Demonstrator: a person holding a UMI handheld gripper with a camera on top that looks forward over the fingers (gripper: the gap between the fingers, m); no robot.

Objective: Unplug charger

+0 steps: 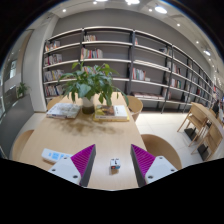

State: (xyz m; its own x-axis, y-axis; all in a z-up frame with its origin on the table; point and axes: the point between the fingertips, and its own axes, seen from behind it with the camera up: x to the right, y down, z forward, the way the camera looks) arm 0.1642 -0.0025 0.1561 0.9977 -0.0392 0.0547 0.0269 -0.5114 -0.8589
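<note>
A small white charger [114, 163] sits on the wooden table [100, 135], between my two fingers with a clear gap at each side. Its face shows a small dark mark. My gripper [113, 160] is open, with a magenta pad on each finger [84, 159], and it hovers low over the table's near part. No cable or socket shows around the charger.
A potted plant [92, 84] stands at the table's far end with books [64, 110] beside it. A white and blue object [55, 155] lies left of my fingers. Wooden chairs [160, 148] stand around the table; bookshelves [110, 60] line the back wall.
</note>
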